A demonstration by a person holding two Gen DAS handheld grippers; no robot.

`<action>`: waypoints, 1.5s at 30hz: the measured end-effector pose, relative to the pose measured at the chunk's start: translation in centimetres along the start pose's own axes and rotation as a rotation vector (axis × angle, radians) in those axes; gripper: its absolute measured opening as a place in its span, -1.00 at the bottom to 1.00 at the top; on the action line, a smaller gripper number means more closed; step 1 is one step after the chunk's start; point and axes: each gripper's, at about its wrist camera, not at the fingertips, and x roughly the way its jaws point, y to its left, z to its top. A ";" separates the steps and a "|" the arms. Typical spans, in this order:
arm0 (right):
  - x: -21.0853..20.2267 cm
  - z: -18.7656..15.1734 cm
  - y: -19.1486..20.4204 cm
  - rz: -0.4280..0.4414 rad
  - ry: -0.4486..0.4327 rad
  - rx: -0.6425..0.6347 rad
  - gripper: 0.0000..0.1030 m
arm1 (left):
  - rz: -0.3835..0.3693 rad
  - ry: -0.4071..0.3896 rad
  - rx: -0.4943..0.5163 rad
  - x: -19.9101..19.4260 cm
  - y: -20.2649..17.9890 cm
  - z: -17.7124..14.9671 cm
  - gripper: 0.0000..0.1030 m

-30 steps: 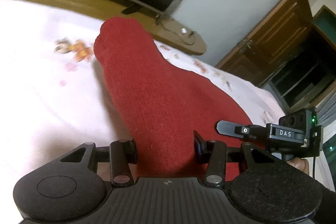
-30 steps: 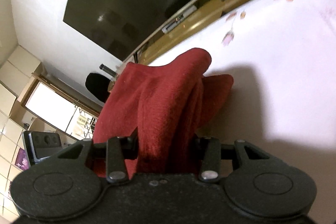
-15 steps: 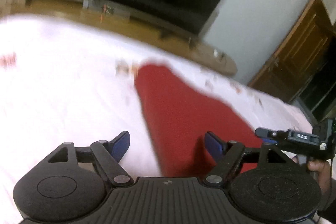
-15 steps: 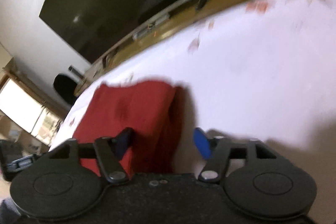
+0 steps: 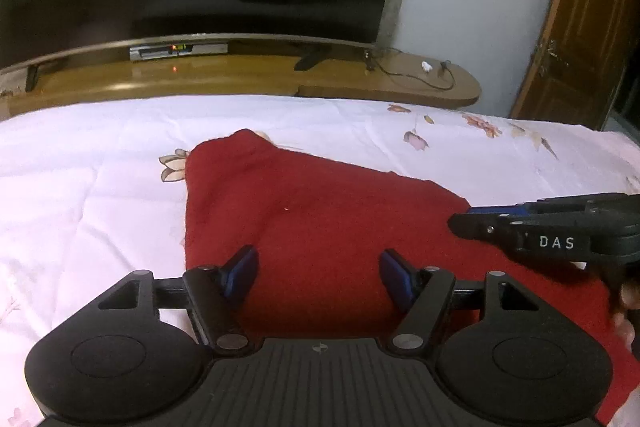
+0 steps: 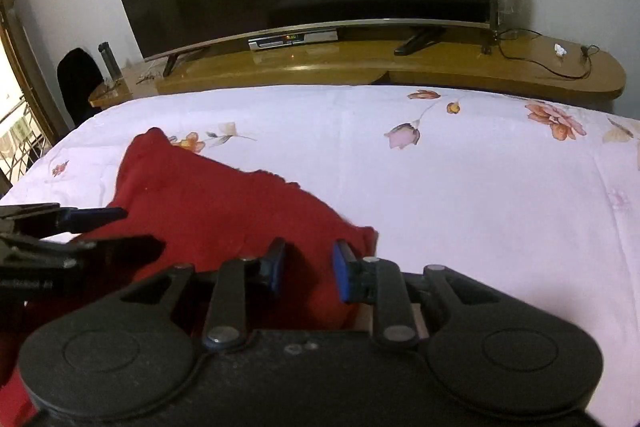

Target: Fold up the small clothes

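The red knitted garment (image 5: 320, 227) that both claws were carrying a second ago now lies spread on the white flower-printed bedsheet (image 5: 100, 187), so I take the lay-down as done. My left claw (image 5: 318, 277) stands released: its blue pads (image 5: 240, 271) have let go, opened wide and just come in a little, and the cloth lies flat under the gap between them, untouched. My right claw (image 6: 306, 269) has just been narrowing; a fold of the garment's near corner sits between its pads, and I read them as closing on it, though I cannot tell how firmly they pinch. Ahead of both claws the garment runs away to a rounded far end, and its right edge lies just past my right claw. I judge the next fold begins from this near corner.
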 end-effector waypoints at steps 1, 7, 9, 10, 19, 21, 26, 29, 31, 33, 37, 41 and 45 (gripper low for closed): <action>0.0 0.1 0.1 -0.006 0.005 0.000 -0.55 | -0.006 0.002 -0.002 -0.4 0.3 -0.1 0.31; -3.5 0.2 1.3 -0.038 -0.028 -0.019 -0.34 | -0.048 -0.055 -0.005 -5.9 0.8 -0.7 0.32; -5.9 -0.6 1.6 -0.011 -0.058 -0.019 -0.37 | -0.073 -0.072 -0.001 -8.2 0.2 -1.6 0.32; -7.1 -1.3 1.8 0.001 -0.071 -0.014 -0.37 | -0.086 -0.083 0.006 -8.8 -0.1 -2.0 0.32; -5.1 -3.8 2.4 -0.036 0.014 -0.016 -0.39 | -0.007 -0.037 0.127 -7.1 -2.3 -4.0 0.35; -5.7 -3.6 2.8 -0.047 0.022 -0.040 -0.39 | -0.019 -0.040 0.106 -8.2 -2.0 -3.7 0.35; -10.5 -3.8 3.7 -0.023 -0.033 -0.047 -0.40 | -0.030 -0.064 0.061 -11.8 -1.2 -5.0 0.35; -11.4 -5.0 4.2 0.004 -0.032 -0.045 -0.38 | -0.024 -0.048 0.067 -11.5 -1.6 -6.2 0.35; -10.2 -5.9 4.6 -0.005 0.004 -0.071 -0.45 | 0.011 -0.039 0.102 -10.5 -1.8 -6.9 0.36; -8.3 -7.0 4.3 -0.024 0.047 -0.084 -0.45 | 0.016 -0.050 0.111 -10.2 -1.6 -7.5 0.41; -8.8 -6.7 4.2 -0.019 0.035 -0.091 -0.45 | 0.006 -0.019 0.066 -11.8 -0.8 -7.5 0.43; -12.2 -6.5 4.5 0.007 -0.024 -0.076 -0.33 | -0.015 -0.041 0.034 -14.8 -1.2 -8.2 0.42; -13.1 -7.5 4.9 0.035 -0.012 -0.063 -0.31 | 0.018 0.012 0.024 -13.9 -2.7 -9.9 0.43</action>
